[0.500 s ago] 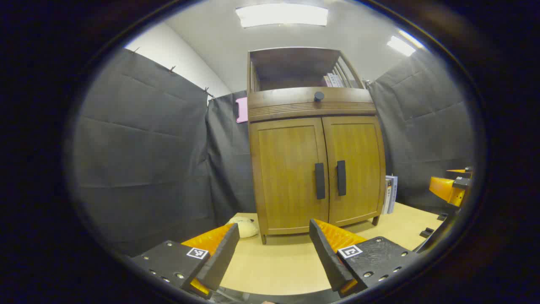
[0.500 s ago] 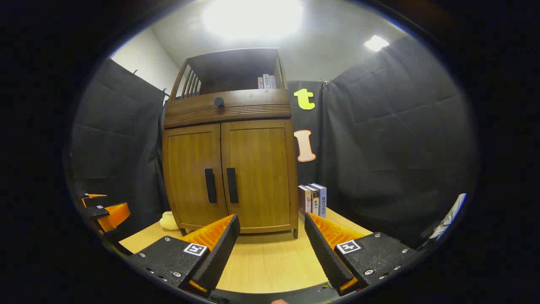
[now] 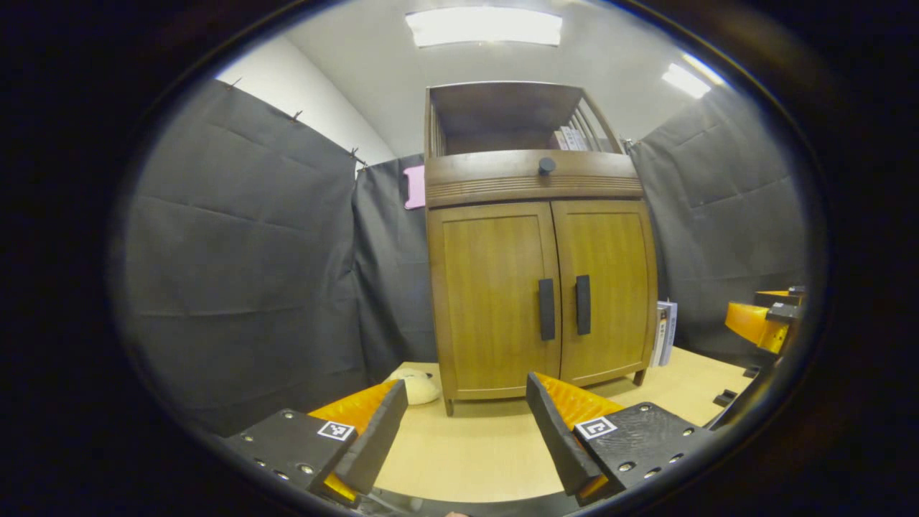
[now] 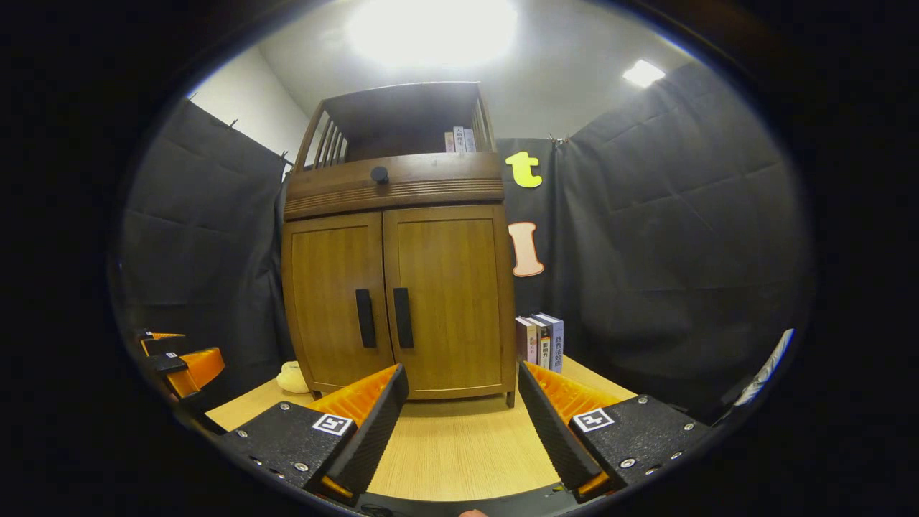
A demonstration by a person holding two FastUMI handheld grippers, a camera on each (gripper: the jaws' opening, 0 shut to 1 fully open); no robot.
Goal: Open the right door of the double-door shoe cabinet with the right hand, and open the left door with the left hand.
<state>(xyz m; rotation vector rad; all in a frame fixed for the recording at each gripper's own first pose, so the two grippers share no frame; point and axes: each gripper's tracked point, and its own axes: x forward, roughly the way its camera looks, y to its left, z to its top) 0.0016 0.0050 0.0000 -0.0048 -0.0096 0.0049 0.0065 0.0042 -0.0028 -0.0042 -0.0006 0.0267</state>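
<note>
Fingers: both grippers spread apart, gripping nothing.
Left gripper (image 3: 467,424): facing shoe cabinet (image 3: 538,287).
Right gripper (image 4: 463,420): same.
Doors: both closed.

Left gripper (image 3: 467,431): two wedge-shaped fingers (image 3: 373,438) with ribbed inner faces, mounted on flat plates studded with screws, each marked with a small square black-and-white tag. Right gripper (image 4: 463,431): same build, same screws, tags seen near each finger.

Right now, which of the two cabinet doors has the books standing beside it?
The right door: the books stand on the table just past its outer edge. The left door has a pale soft object near its side instead.
</note>
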